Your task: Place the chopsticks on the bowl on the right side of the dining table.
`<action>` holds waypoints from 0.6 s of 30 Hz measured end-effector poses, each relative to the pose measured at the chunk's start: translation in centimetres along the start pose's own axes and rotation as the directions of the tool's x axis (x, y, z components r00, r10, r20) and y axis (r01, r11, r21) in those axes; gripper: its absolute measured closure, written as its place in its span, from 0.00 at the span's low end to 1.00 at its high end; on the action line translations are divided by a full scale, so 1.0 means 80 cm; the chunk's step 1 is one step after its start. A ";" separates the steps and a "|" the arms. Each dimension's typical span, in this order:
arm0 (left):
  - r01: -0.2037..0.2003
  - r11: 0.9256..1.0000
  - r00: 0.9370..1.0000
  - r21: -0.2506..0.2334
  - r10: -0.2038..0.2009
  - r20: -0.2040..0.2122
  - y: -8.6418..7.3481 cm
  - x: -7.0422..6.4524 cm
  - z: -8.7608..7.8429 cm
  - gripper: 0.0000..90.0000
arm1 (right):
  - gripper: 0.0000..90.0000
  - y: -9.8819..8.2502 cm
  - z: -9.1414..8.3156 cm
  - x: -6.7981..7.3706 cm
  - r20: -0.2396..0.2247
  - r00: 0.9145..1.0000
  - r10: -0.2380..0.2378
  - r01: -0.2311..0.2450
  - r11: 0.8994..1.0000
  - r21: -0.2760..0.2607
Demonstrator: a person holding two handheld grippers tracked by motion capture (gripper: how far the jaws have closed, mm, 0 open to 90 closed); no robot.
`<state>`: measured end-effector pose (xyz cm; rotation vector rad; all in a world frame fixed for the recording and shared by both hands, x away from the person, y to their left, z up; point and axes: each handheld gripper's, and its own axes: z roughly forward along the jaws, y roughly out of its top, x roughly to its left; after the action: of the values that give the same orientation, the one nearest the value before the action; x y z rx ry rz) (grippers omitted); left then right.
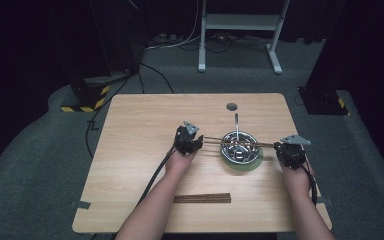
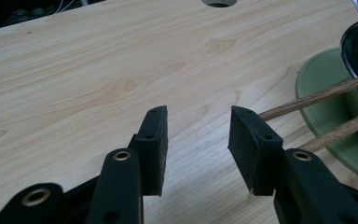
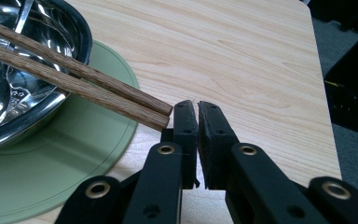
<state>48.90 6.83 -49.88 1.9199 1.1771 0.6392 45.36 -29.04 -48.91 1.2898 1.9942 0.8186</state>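
Note:
A pair of brown wooden chopsticks lies across a shiny metal bowl that sits on a round green mat. A metal spoon handle sticks out of the bowl toward the far side. My left gripper is at the chopsticks' left ends. In the left gripper view it stands open with bare table between the jaws, and the chopsticks end just behind its right-hand jaw. My right gripper is shut on nothing, and the chopsticks' other ends stop beside its left-hand jaw.
A second pair of chopsticks lies flat near the table's front edge. A round cable hole sits at the back of the wooden table. Beyond it are a white stand, cables and black equipment on the grey floor.

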 end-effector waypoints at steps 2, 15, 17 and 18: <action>-0.004 1.000 1.000 0.001 0.004 0.003 0.000 -0.001 -0.001 0.64 | 0.95 0.000 0.000 0.001 0.001 1.000 -0.007 0.007 1.000 -0.001; -0.051 0.999 0.999 0.011 0.051 0.007 -0.002 -0.008 -0.007 0.65 | 0.95 -0.001 0.000 -0.002 0.005 1.000 -0.005 0.005 1.000 -0.003; -0.071 0.997 0.997 0.012 0.071 0.004 -0.003 -0.009 -0.010 0.65 | 0.95 -0.001 0.000 -0.003 0.007 1.000 -0.010 0.010 1.000 -0.004; -0.071 0.997 0.997 0.012 0.071 0.004 -0.003 -0.009 -0.010 0.65 | 0.95 -0.001 -0.001 -0.003 0.008 1.000 -0.011 0.011 1.000 -0.004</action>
<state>47.87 6.52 -49.64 1.9794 1.1175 0.6675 45.36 -29.31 -48.88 1.2771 1.9911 0.8107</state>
